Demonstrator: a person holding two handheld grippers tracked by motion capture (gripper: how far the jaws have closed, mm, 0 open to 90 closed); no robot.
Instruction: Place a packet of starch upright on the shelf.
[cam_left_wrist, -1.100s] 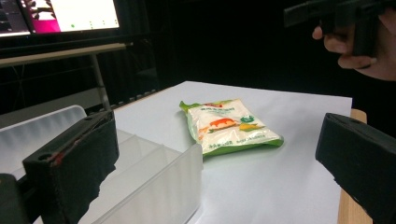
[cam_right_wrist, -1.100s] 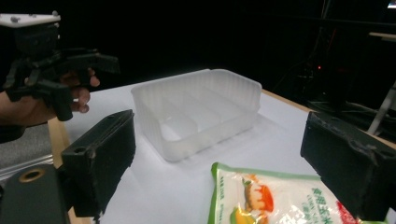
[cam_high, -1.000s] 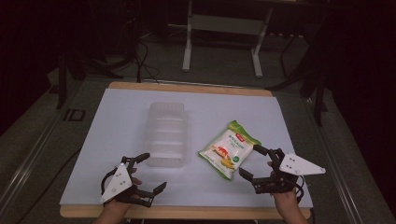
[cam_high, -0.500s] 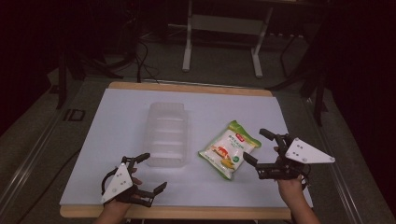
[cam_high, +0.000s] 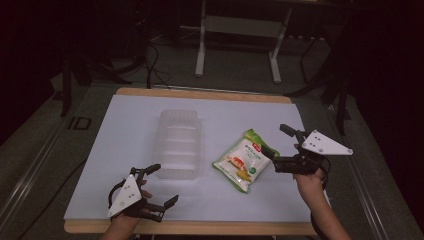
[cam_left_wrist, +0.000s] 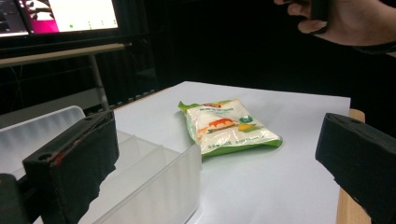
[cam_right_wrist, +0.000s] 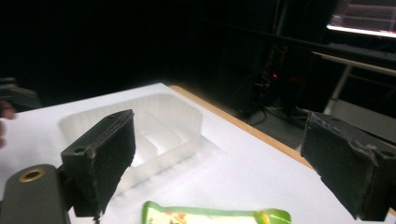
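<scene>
White tabletop (cam_high: 125, 150), dark room | clear divided plastic tray (cam_high: 179, 145) mid-table, compartments bare | green snack bag (cam_high: 243, 160) flat just right of tray | my right gripper (cam_high: 285, 146) gaping beside bag, touching nothing | my left gripper (cam_high: 162, 184) gaping near tray's front corner

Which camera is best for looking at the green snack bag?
The left gripper view: the whole snack bag lies flat on the white table, printed side up, nothing covering it. The high view shows the whole bag too, smaller, beside the right claw. The right gripper view catches just its green edge at the bottom.
</scene>
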